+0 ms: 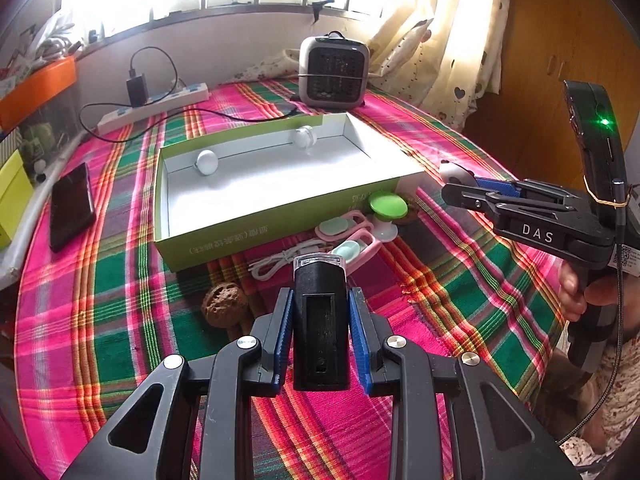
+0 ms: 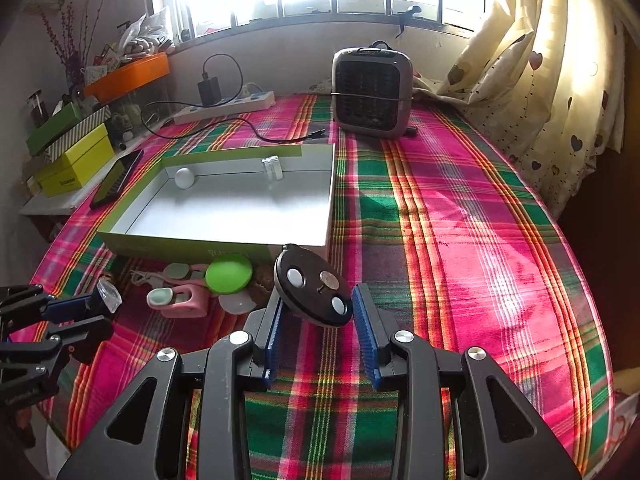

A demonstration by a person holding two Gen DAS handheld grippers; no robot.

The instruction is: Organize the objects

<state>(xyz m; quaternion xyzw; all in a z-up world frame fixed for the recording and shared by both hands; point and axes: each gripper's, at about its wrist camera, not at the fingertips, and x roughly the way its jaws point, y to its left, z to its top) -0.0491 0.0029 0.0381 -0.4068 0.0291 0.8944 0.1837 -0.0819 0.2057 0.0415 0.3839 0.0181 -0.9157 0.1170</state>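
While angled downward, left gripper [image 1: 320, 316] clasps black block [image 1: 319, 324]

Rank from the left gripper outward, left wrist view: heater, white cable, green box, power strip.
From the left gripper, shut on a black block:
1. white cable, just ahead on the cloth, slightly left.
2. green box, behind the cable, centre.
3. power strip at far left and heater at far centre, both by the wall; too close to call.

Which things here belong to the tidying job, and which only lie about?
Job: green box, black block in left gripper, round disc in right gripper, pink clips, white cable.
Lying about: heater, phone, power strip.
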